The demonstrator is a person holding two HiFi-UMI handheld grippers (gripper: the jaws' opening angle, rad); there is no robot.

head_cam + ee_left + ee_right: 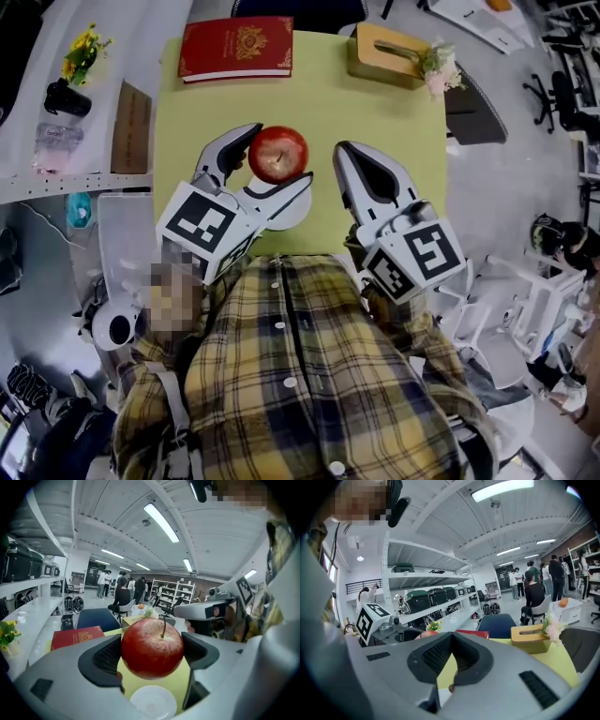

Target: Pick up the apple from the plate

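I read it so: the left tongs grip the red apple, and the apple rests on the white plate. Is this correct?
One part is wrong. The left tongs do grip the red apple, but it does not rest on the white plate; it is held up clear of it. The left gripper view shows the green table between apple and plate.

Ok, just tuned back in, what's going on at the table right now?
A person is working over a green table with a hand-held gripper in each hand. The left hand-held gripper has its jaws closed on the red apple, held clear above the white plate, which lies empty below it. The right hand-held gripper is shut on nothing and hangs off to the right of the apple. A red book and a tissue box sit at the far edge.
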